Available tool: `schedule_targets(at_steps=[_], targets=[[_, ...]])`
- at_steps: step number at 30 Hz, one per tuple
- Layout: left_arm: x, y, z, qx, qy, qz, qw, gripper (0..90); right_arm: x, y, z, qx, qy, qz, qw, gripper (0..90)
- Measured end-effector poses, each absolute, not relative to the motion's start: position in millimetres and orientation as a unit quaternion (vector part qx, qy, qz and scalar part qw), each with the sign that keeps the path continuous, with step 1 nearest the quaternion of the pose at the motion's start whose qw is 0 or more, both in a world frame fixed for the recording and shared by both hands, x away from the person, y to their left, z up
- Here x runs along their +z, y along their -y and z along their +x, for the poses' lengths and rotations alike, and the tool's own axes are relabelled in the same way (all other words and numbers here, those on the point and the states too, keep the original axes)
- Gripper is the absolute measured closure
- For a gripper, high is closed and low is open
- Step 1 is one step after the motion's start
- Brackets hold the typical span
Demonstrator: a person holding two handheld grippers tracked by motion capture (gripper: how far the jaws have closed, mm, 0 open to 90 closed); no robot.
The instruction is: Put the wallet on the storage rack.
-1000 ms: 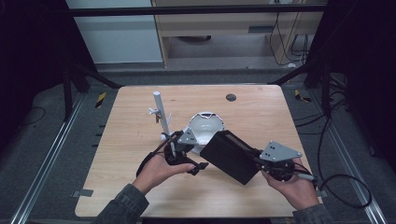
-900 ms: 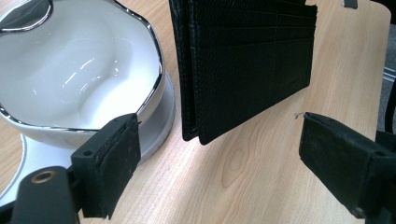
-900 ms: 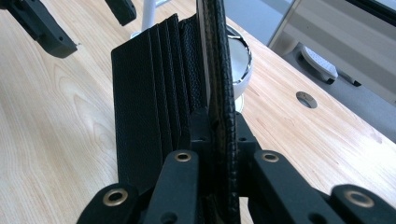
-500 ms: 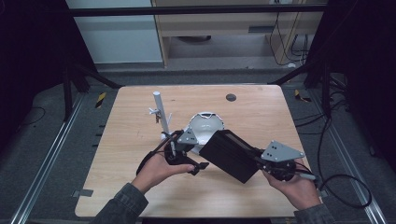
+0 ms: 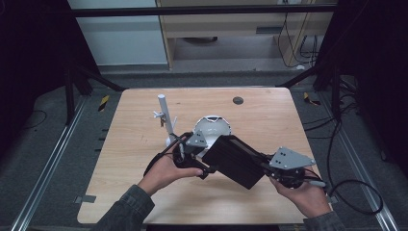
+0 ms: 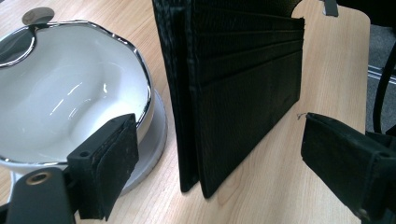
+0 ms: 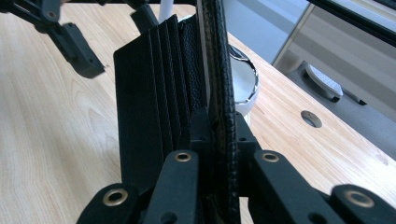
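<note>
High view, left to right: a light wood counter [image 5: 144, 192] with rounded corners, dark floor around it. Toward the left-centre stands a white upright post [image 5: 164, 114] w/ small side pegs, on a round base. Just right of it sits a white bowl [image 5: 212, 128] w/ a wavy, dark-edged rim. Near the far edge, a small round hole [image 5: 237, 100] in the wood.

The person's left hand comes in from the bottom and holds the left gripper [image 5: 208, 165] just in front of the bowl. Its jaws are spread wide, one either side of the near end of a black leather wallet [image 5: 235, 159]; pads not pressing on it. In the left gripper view the wallet [image 6: 233, 93] stands on edge on the counter, partly open, card slots facing the camera, bowl [image 6: 70, 93] just beside it at left.

Farther right, the wallet runs diagonally from the bowl toward the right gripper [image 5: 265, 166], held in the person's right hand near the counter's front right. In the right gripper view its jaws are pinched tight on the wallet's [image 7: 154, 84] stitched edge, w/ the slotted flap fanned out to the left and the bowl's rim [image 7: 245, 79] behind.
</note>
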State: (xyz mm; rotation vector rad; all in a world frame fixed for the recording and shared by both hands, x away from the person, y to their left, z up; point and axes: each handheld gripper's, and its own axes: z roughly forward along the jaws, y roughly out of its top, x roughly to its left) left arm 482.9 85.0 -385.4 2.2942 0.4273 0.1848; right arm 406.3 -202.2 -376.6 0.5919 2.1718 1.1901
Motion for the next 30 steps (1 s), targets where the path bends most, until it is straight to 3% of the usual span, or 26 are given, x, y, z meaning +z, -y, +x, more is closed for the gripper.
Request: schedule_targets(at_steps=[5,8,11,12,14,16,24,28,29,30], targets=[[-387.5,-77.3,488.3,0.063,-0.163,0.904,0.389,14.3,-377.2,200.2,405.2,0.450,-0.816,0.218,0.291,84.2],[-387.8,-68.9,491.9,0.045,-0.153,0.907,0.390,23.8,-377.0,199.6,405.0,0.451,-0.815,0.216,0.292,84.2],[-386.3,-66.8,492.6,0.043,-0.146,0.909,0.389,45.3,-378.4,200.0,405.0,0.450,-0.816,0.216,0.292,84.2],[-384.7,-66.6,492.7,0.045,-0.147,0.909,0.388,45.3,-378.4,200.0,405.0,0.450,-0.816,0.216,0.292,84.2],[-381.6,-68.9,493.4,0.027,-0.161,0.909,0.383,66.5,-382.3,201.3,405.5,0.451,-0.818,0.216,0.286,83.9],[-379.1,-71.5,493.2,0.017,-0.162,0.909,0.383,77.8,-385.3,202.0,405.2,0.447,-0.821,0.211,0.285,82.9],[-362.3,-69.5,484.8,0.024,-0.171,0.910,0.378,80.1,-395.2,202.6,404.7,0.446,-0.819,0.214,0.290,80.7],[-344.8,-61.5,480.9,0.037,-0.164,0.914,0.368,80.3,-403.7,203.8,403.0,0.457,-0.817,0.226,0.269,63.6],[-344.8,-61.5,480.9,0.037,-0.164,0.914,0.368,80.4,-403.7,203.8,403.0,0.457,-0.817,0.226,0.269,63.6],[-339.2,-58.4,480.4,0.038,-0.160,0.916,0.367,80.4,-406.9,203.1,402.2,0.456,-0.820,0.229,0.258,55.7]])
